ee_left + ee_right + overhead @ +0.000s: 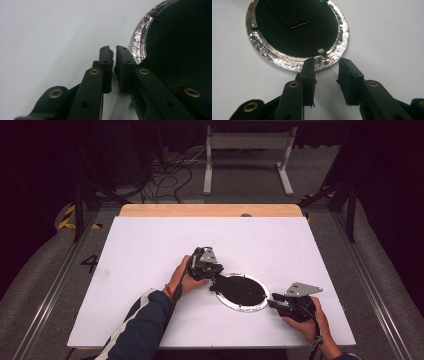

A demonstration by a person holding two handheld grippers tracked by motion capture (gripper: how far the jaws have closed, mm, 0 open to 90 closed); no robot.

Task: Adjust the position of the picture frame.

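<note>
Round black disc with a glittering silver rim (243, 291) lying flat on the white table (150, 250), toward its near right part; small metal clip (322, 53) sitting at the inner edge of the rim; left gripper (113, 51) at the disc's left edge, jaws all but closed with only a sliver of gap, nothing between them; right gripper (325, 65) just at the near rim, jaws apart and empty, one tip over the foil.

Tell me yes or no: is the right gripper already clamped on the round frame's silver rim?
No. In the right gripper view the right gripper has its fingers apart, nothing pinched between them, just short of the round frame.
</note>
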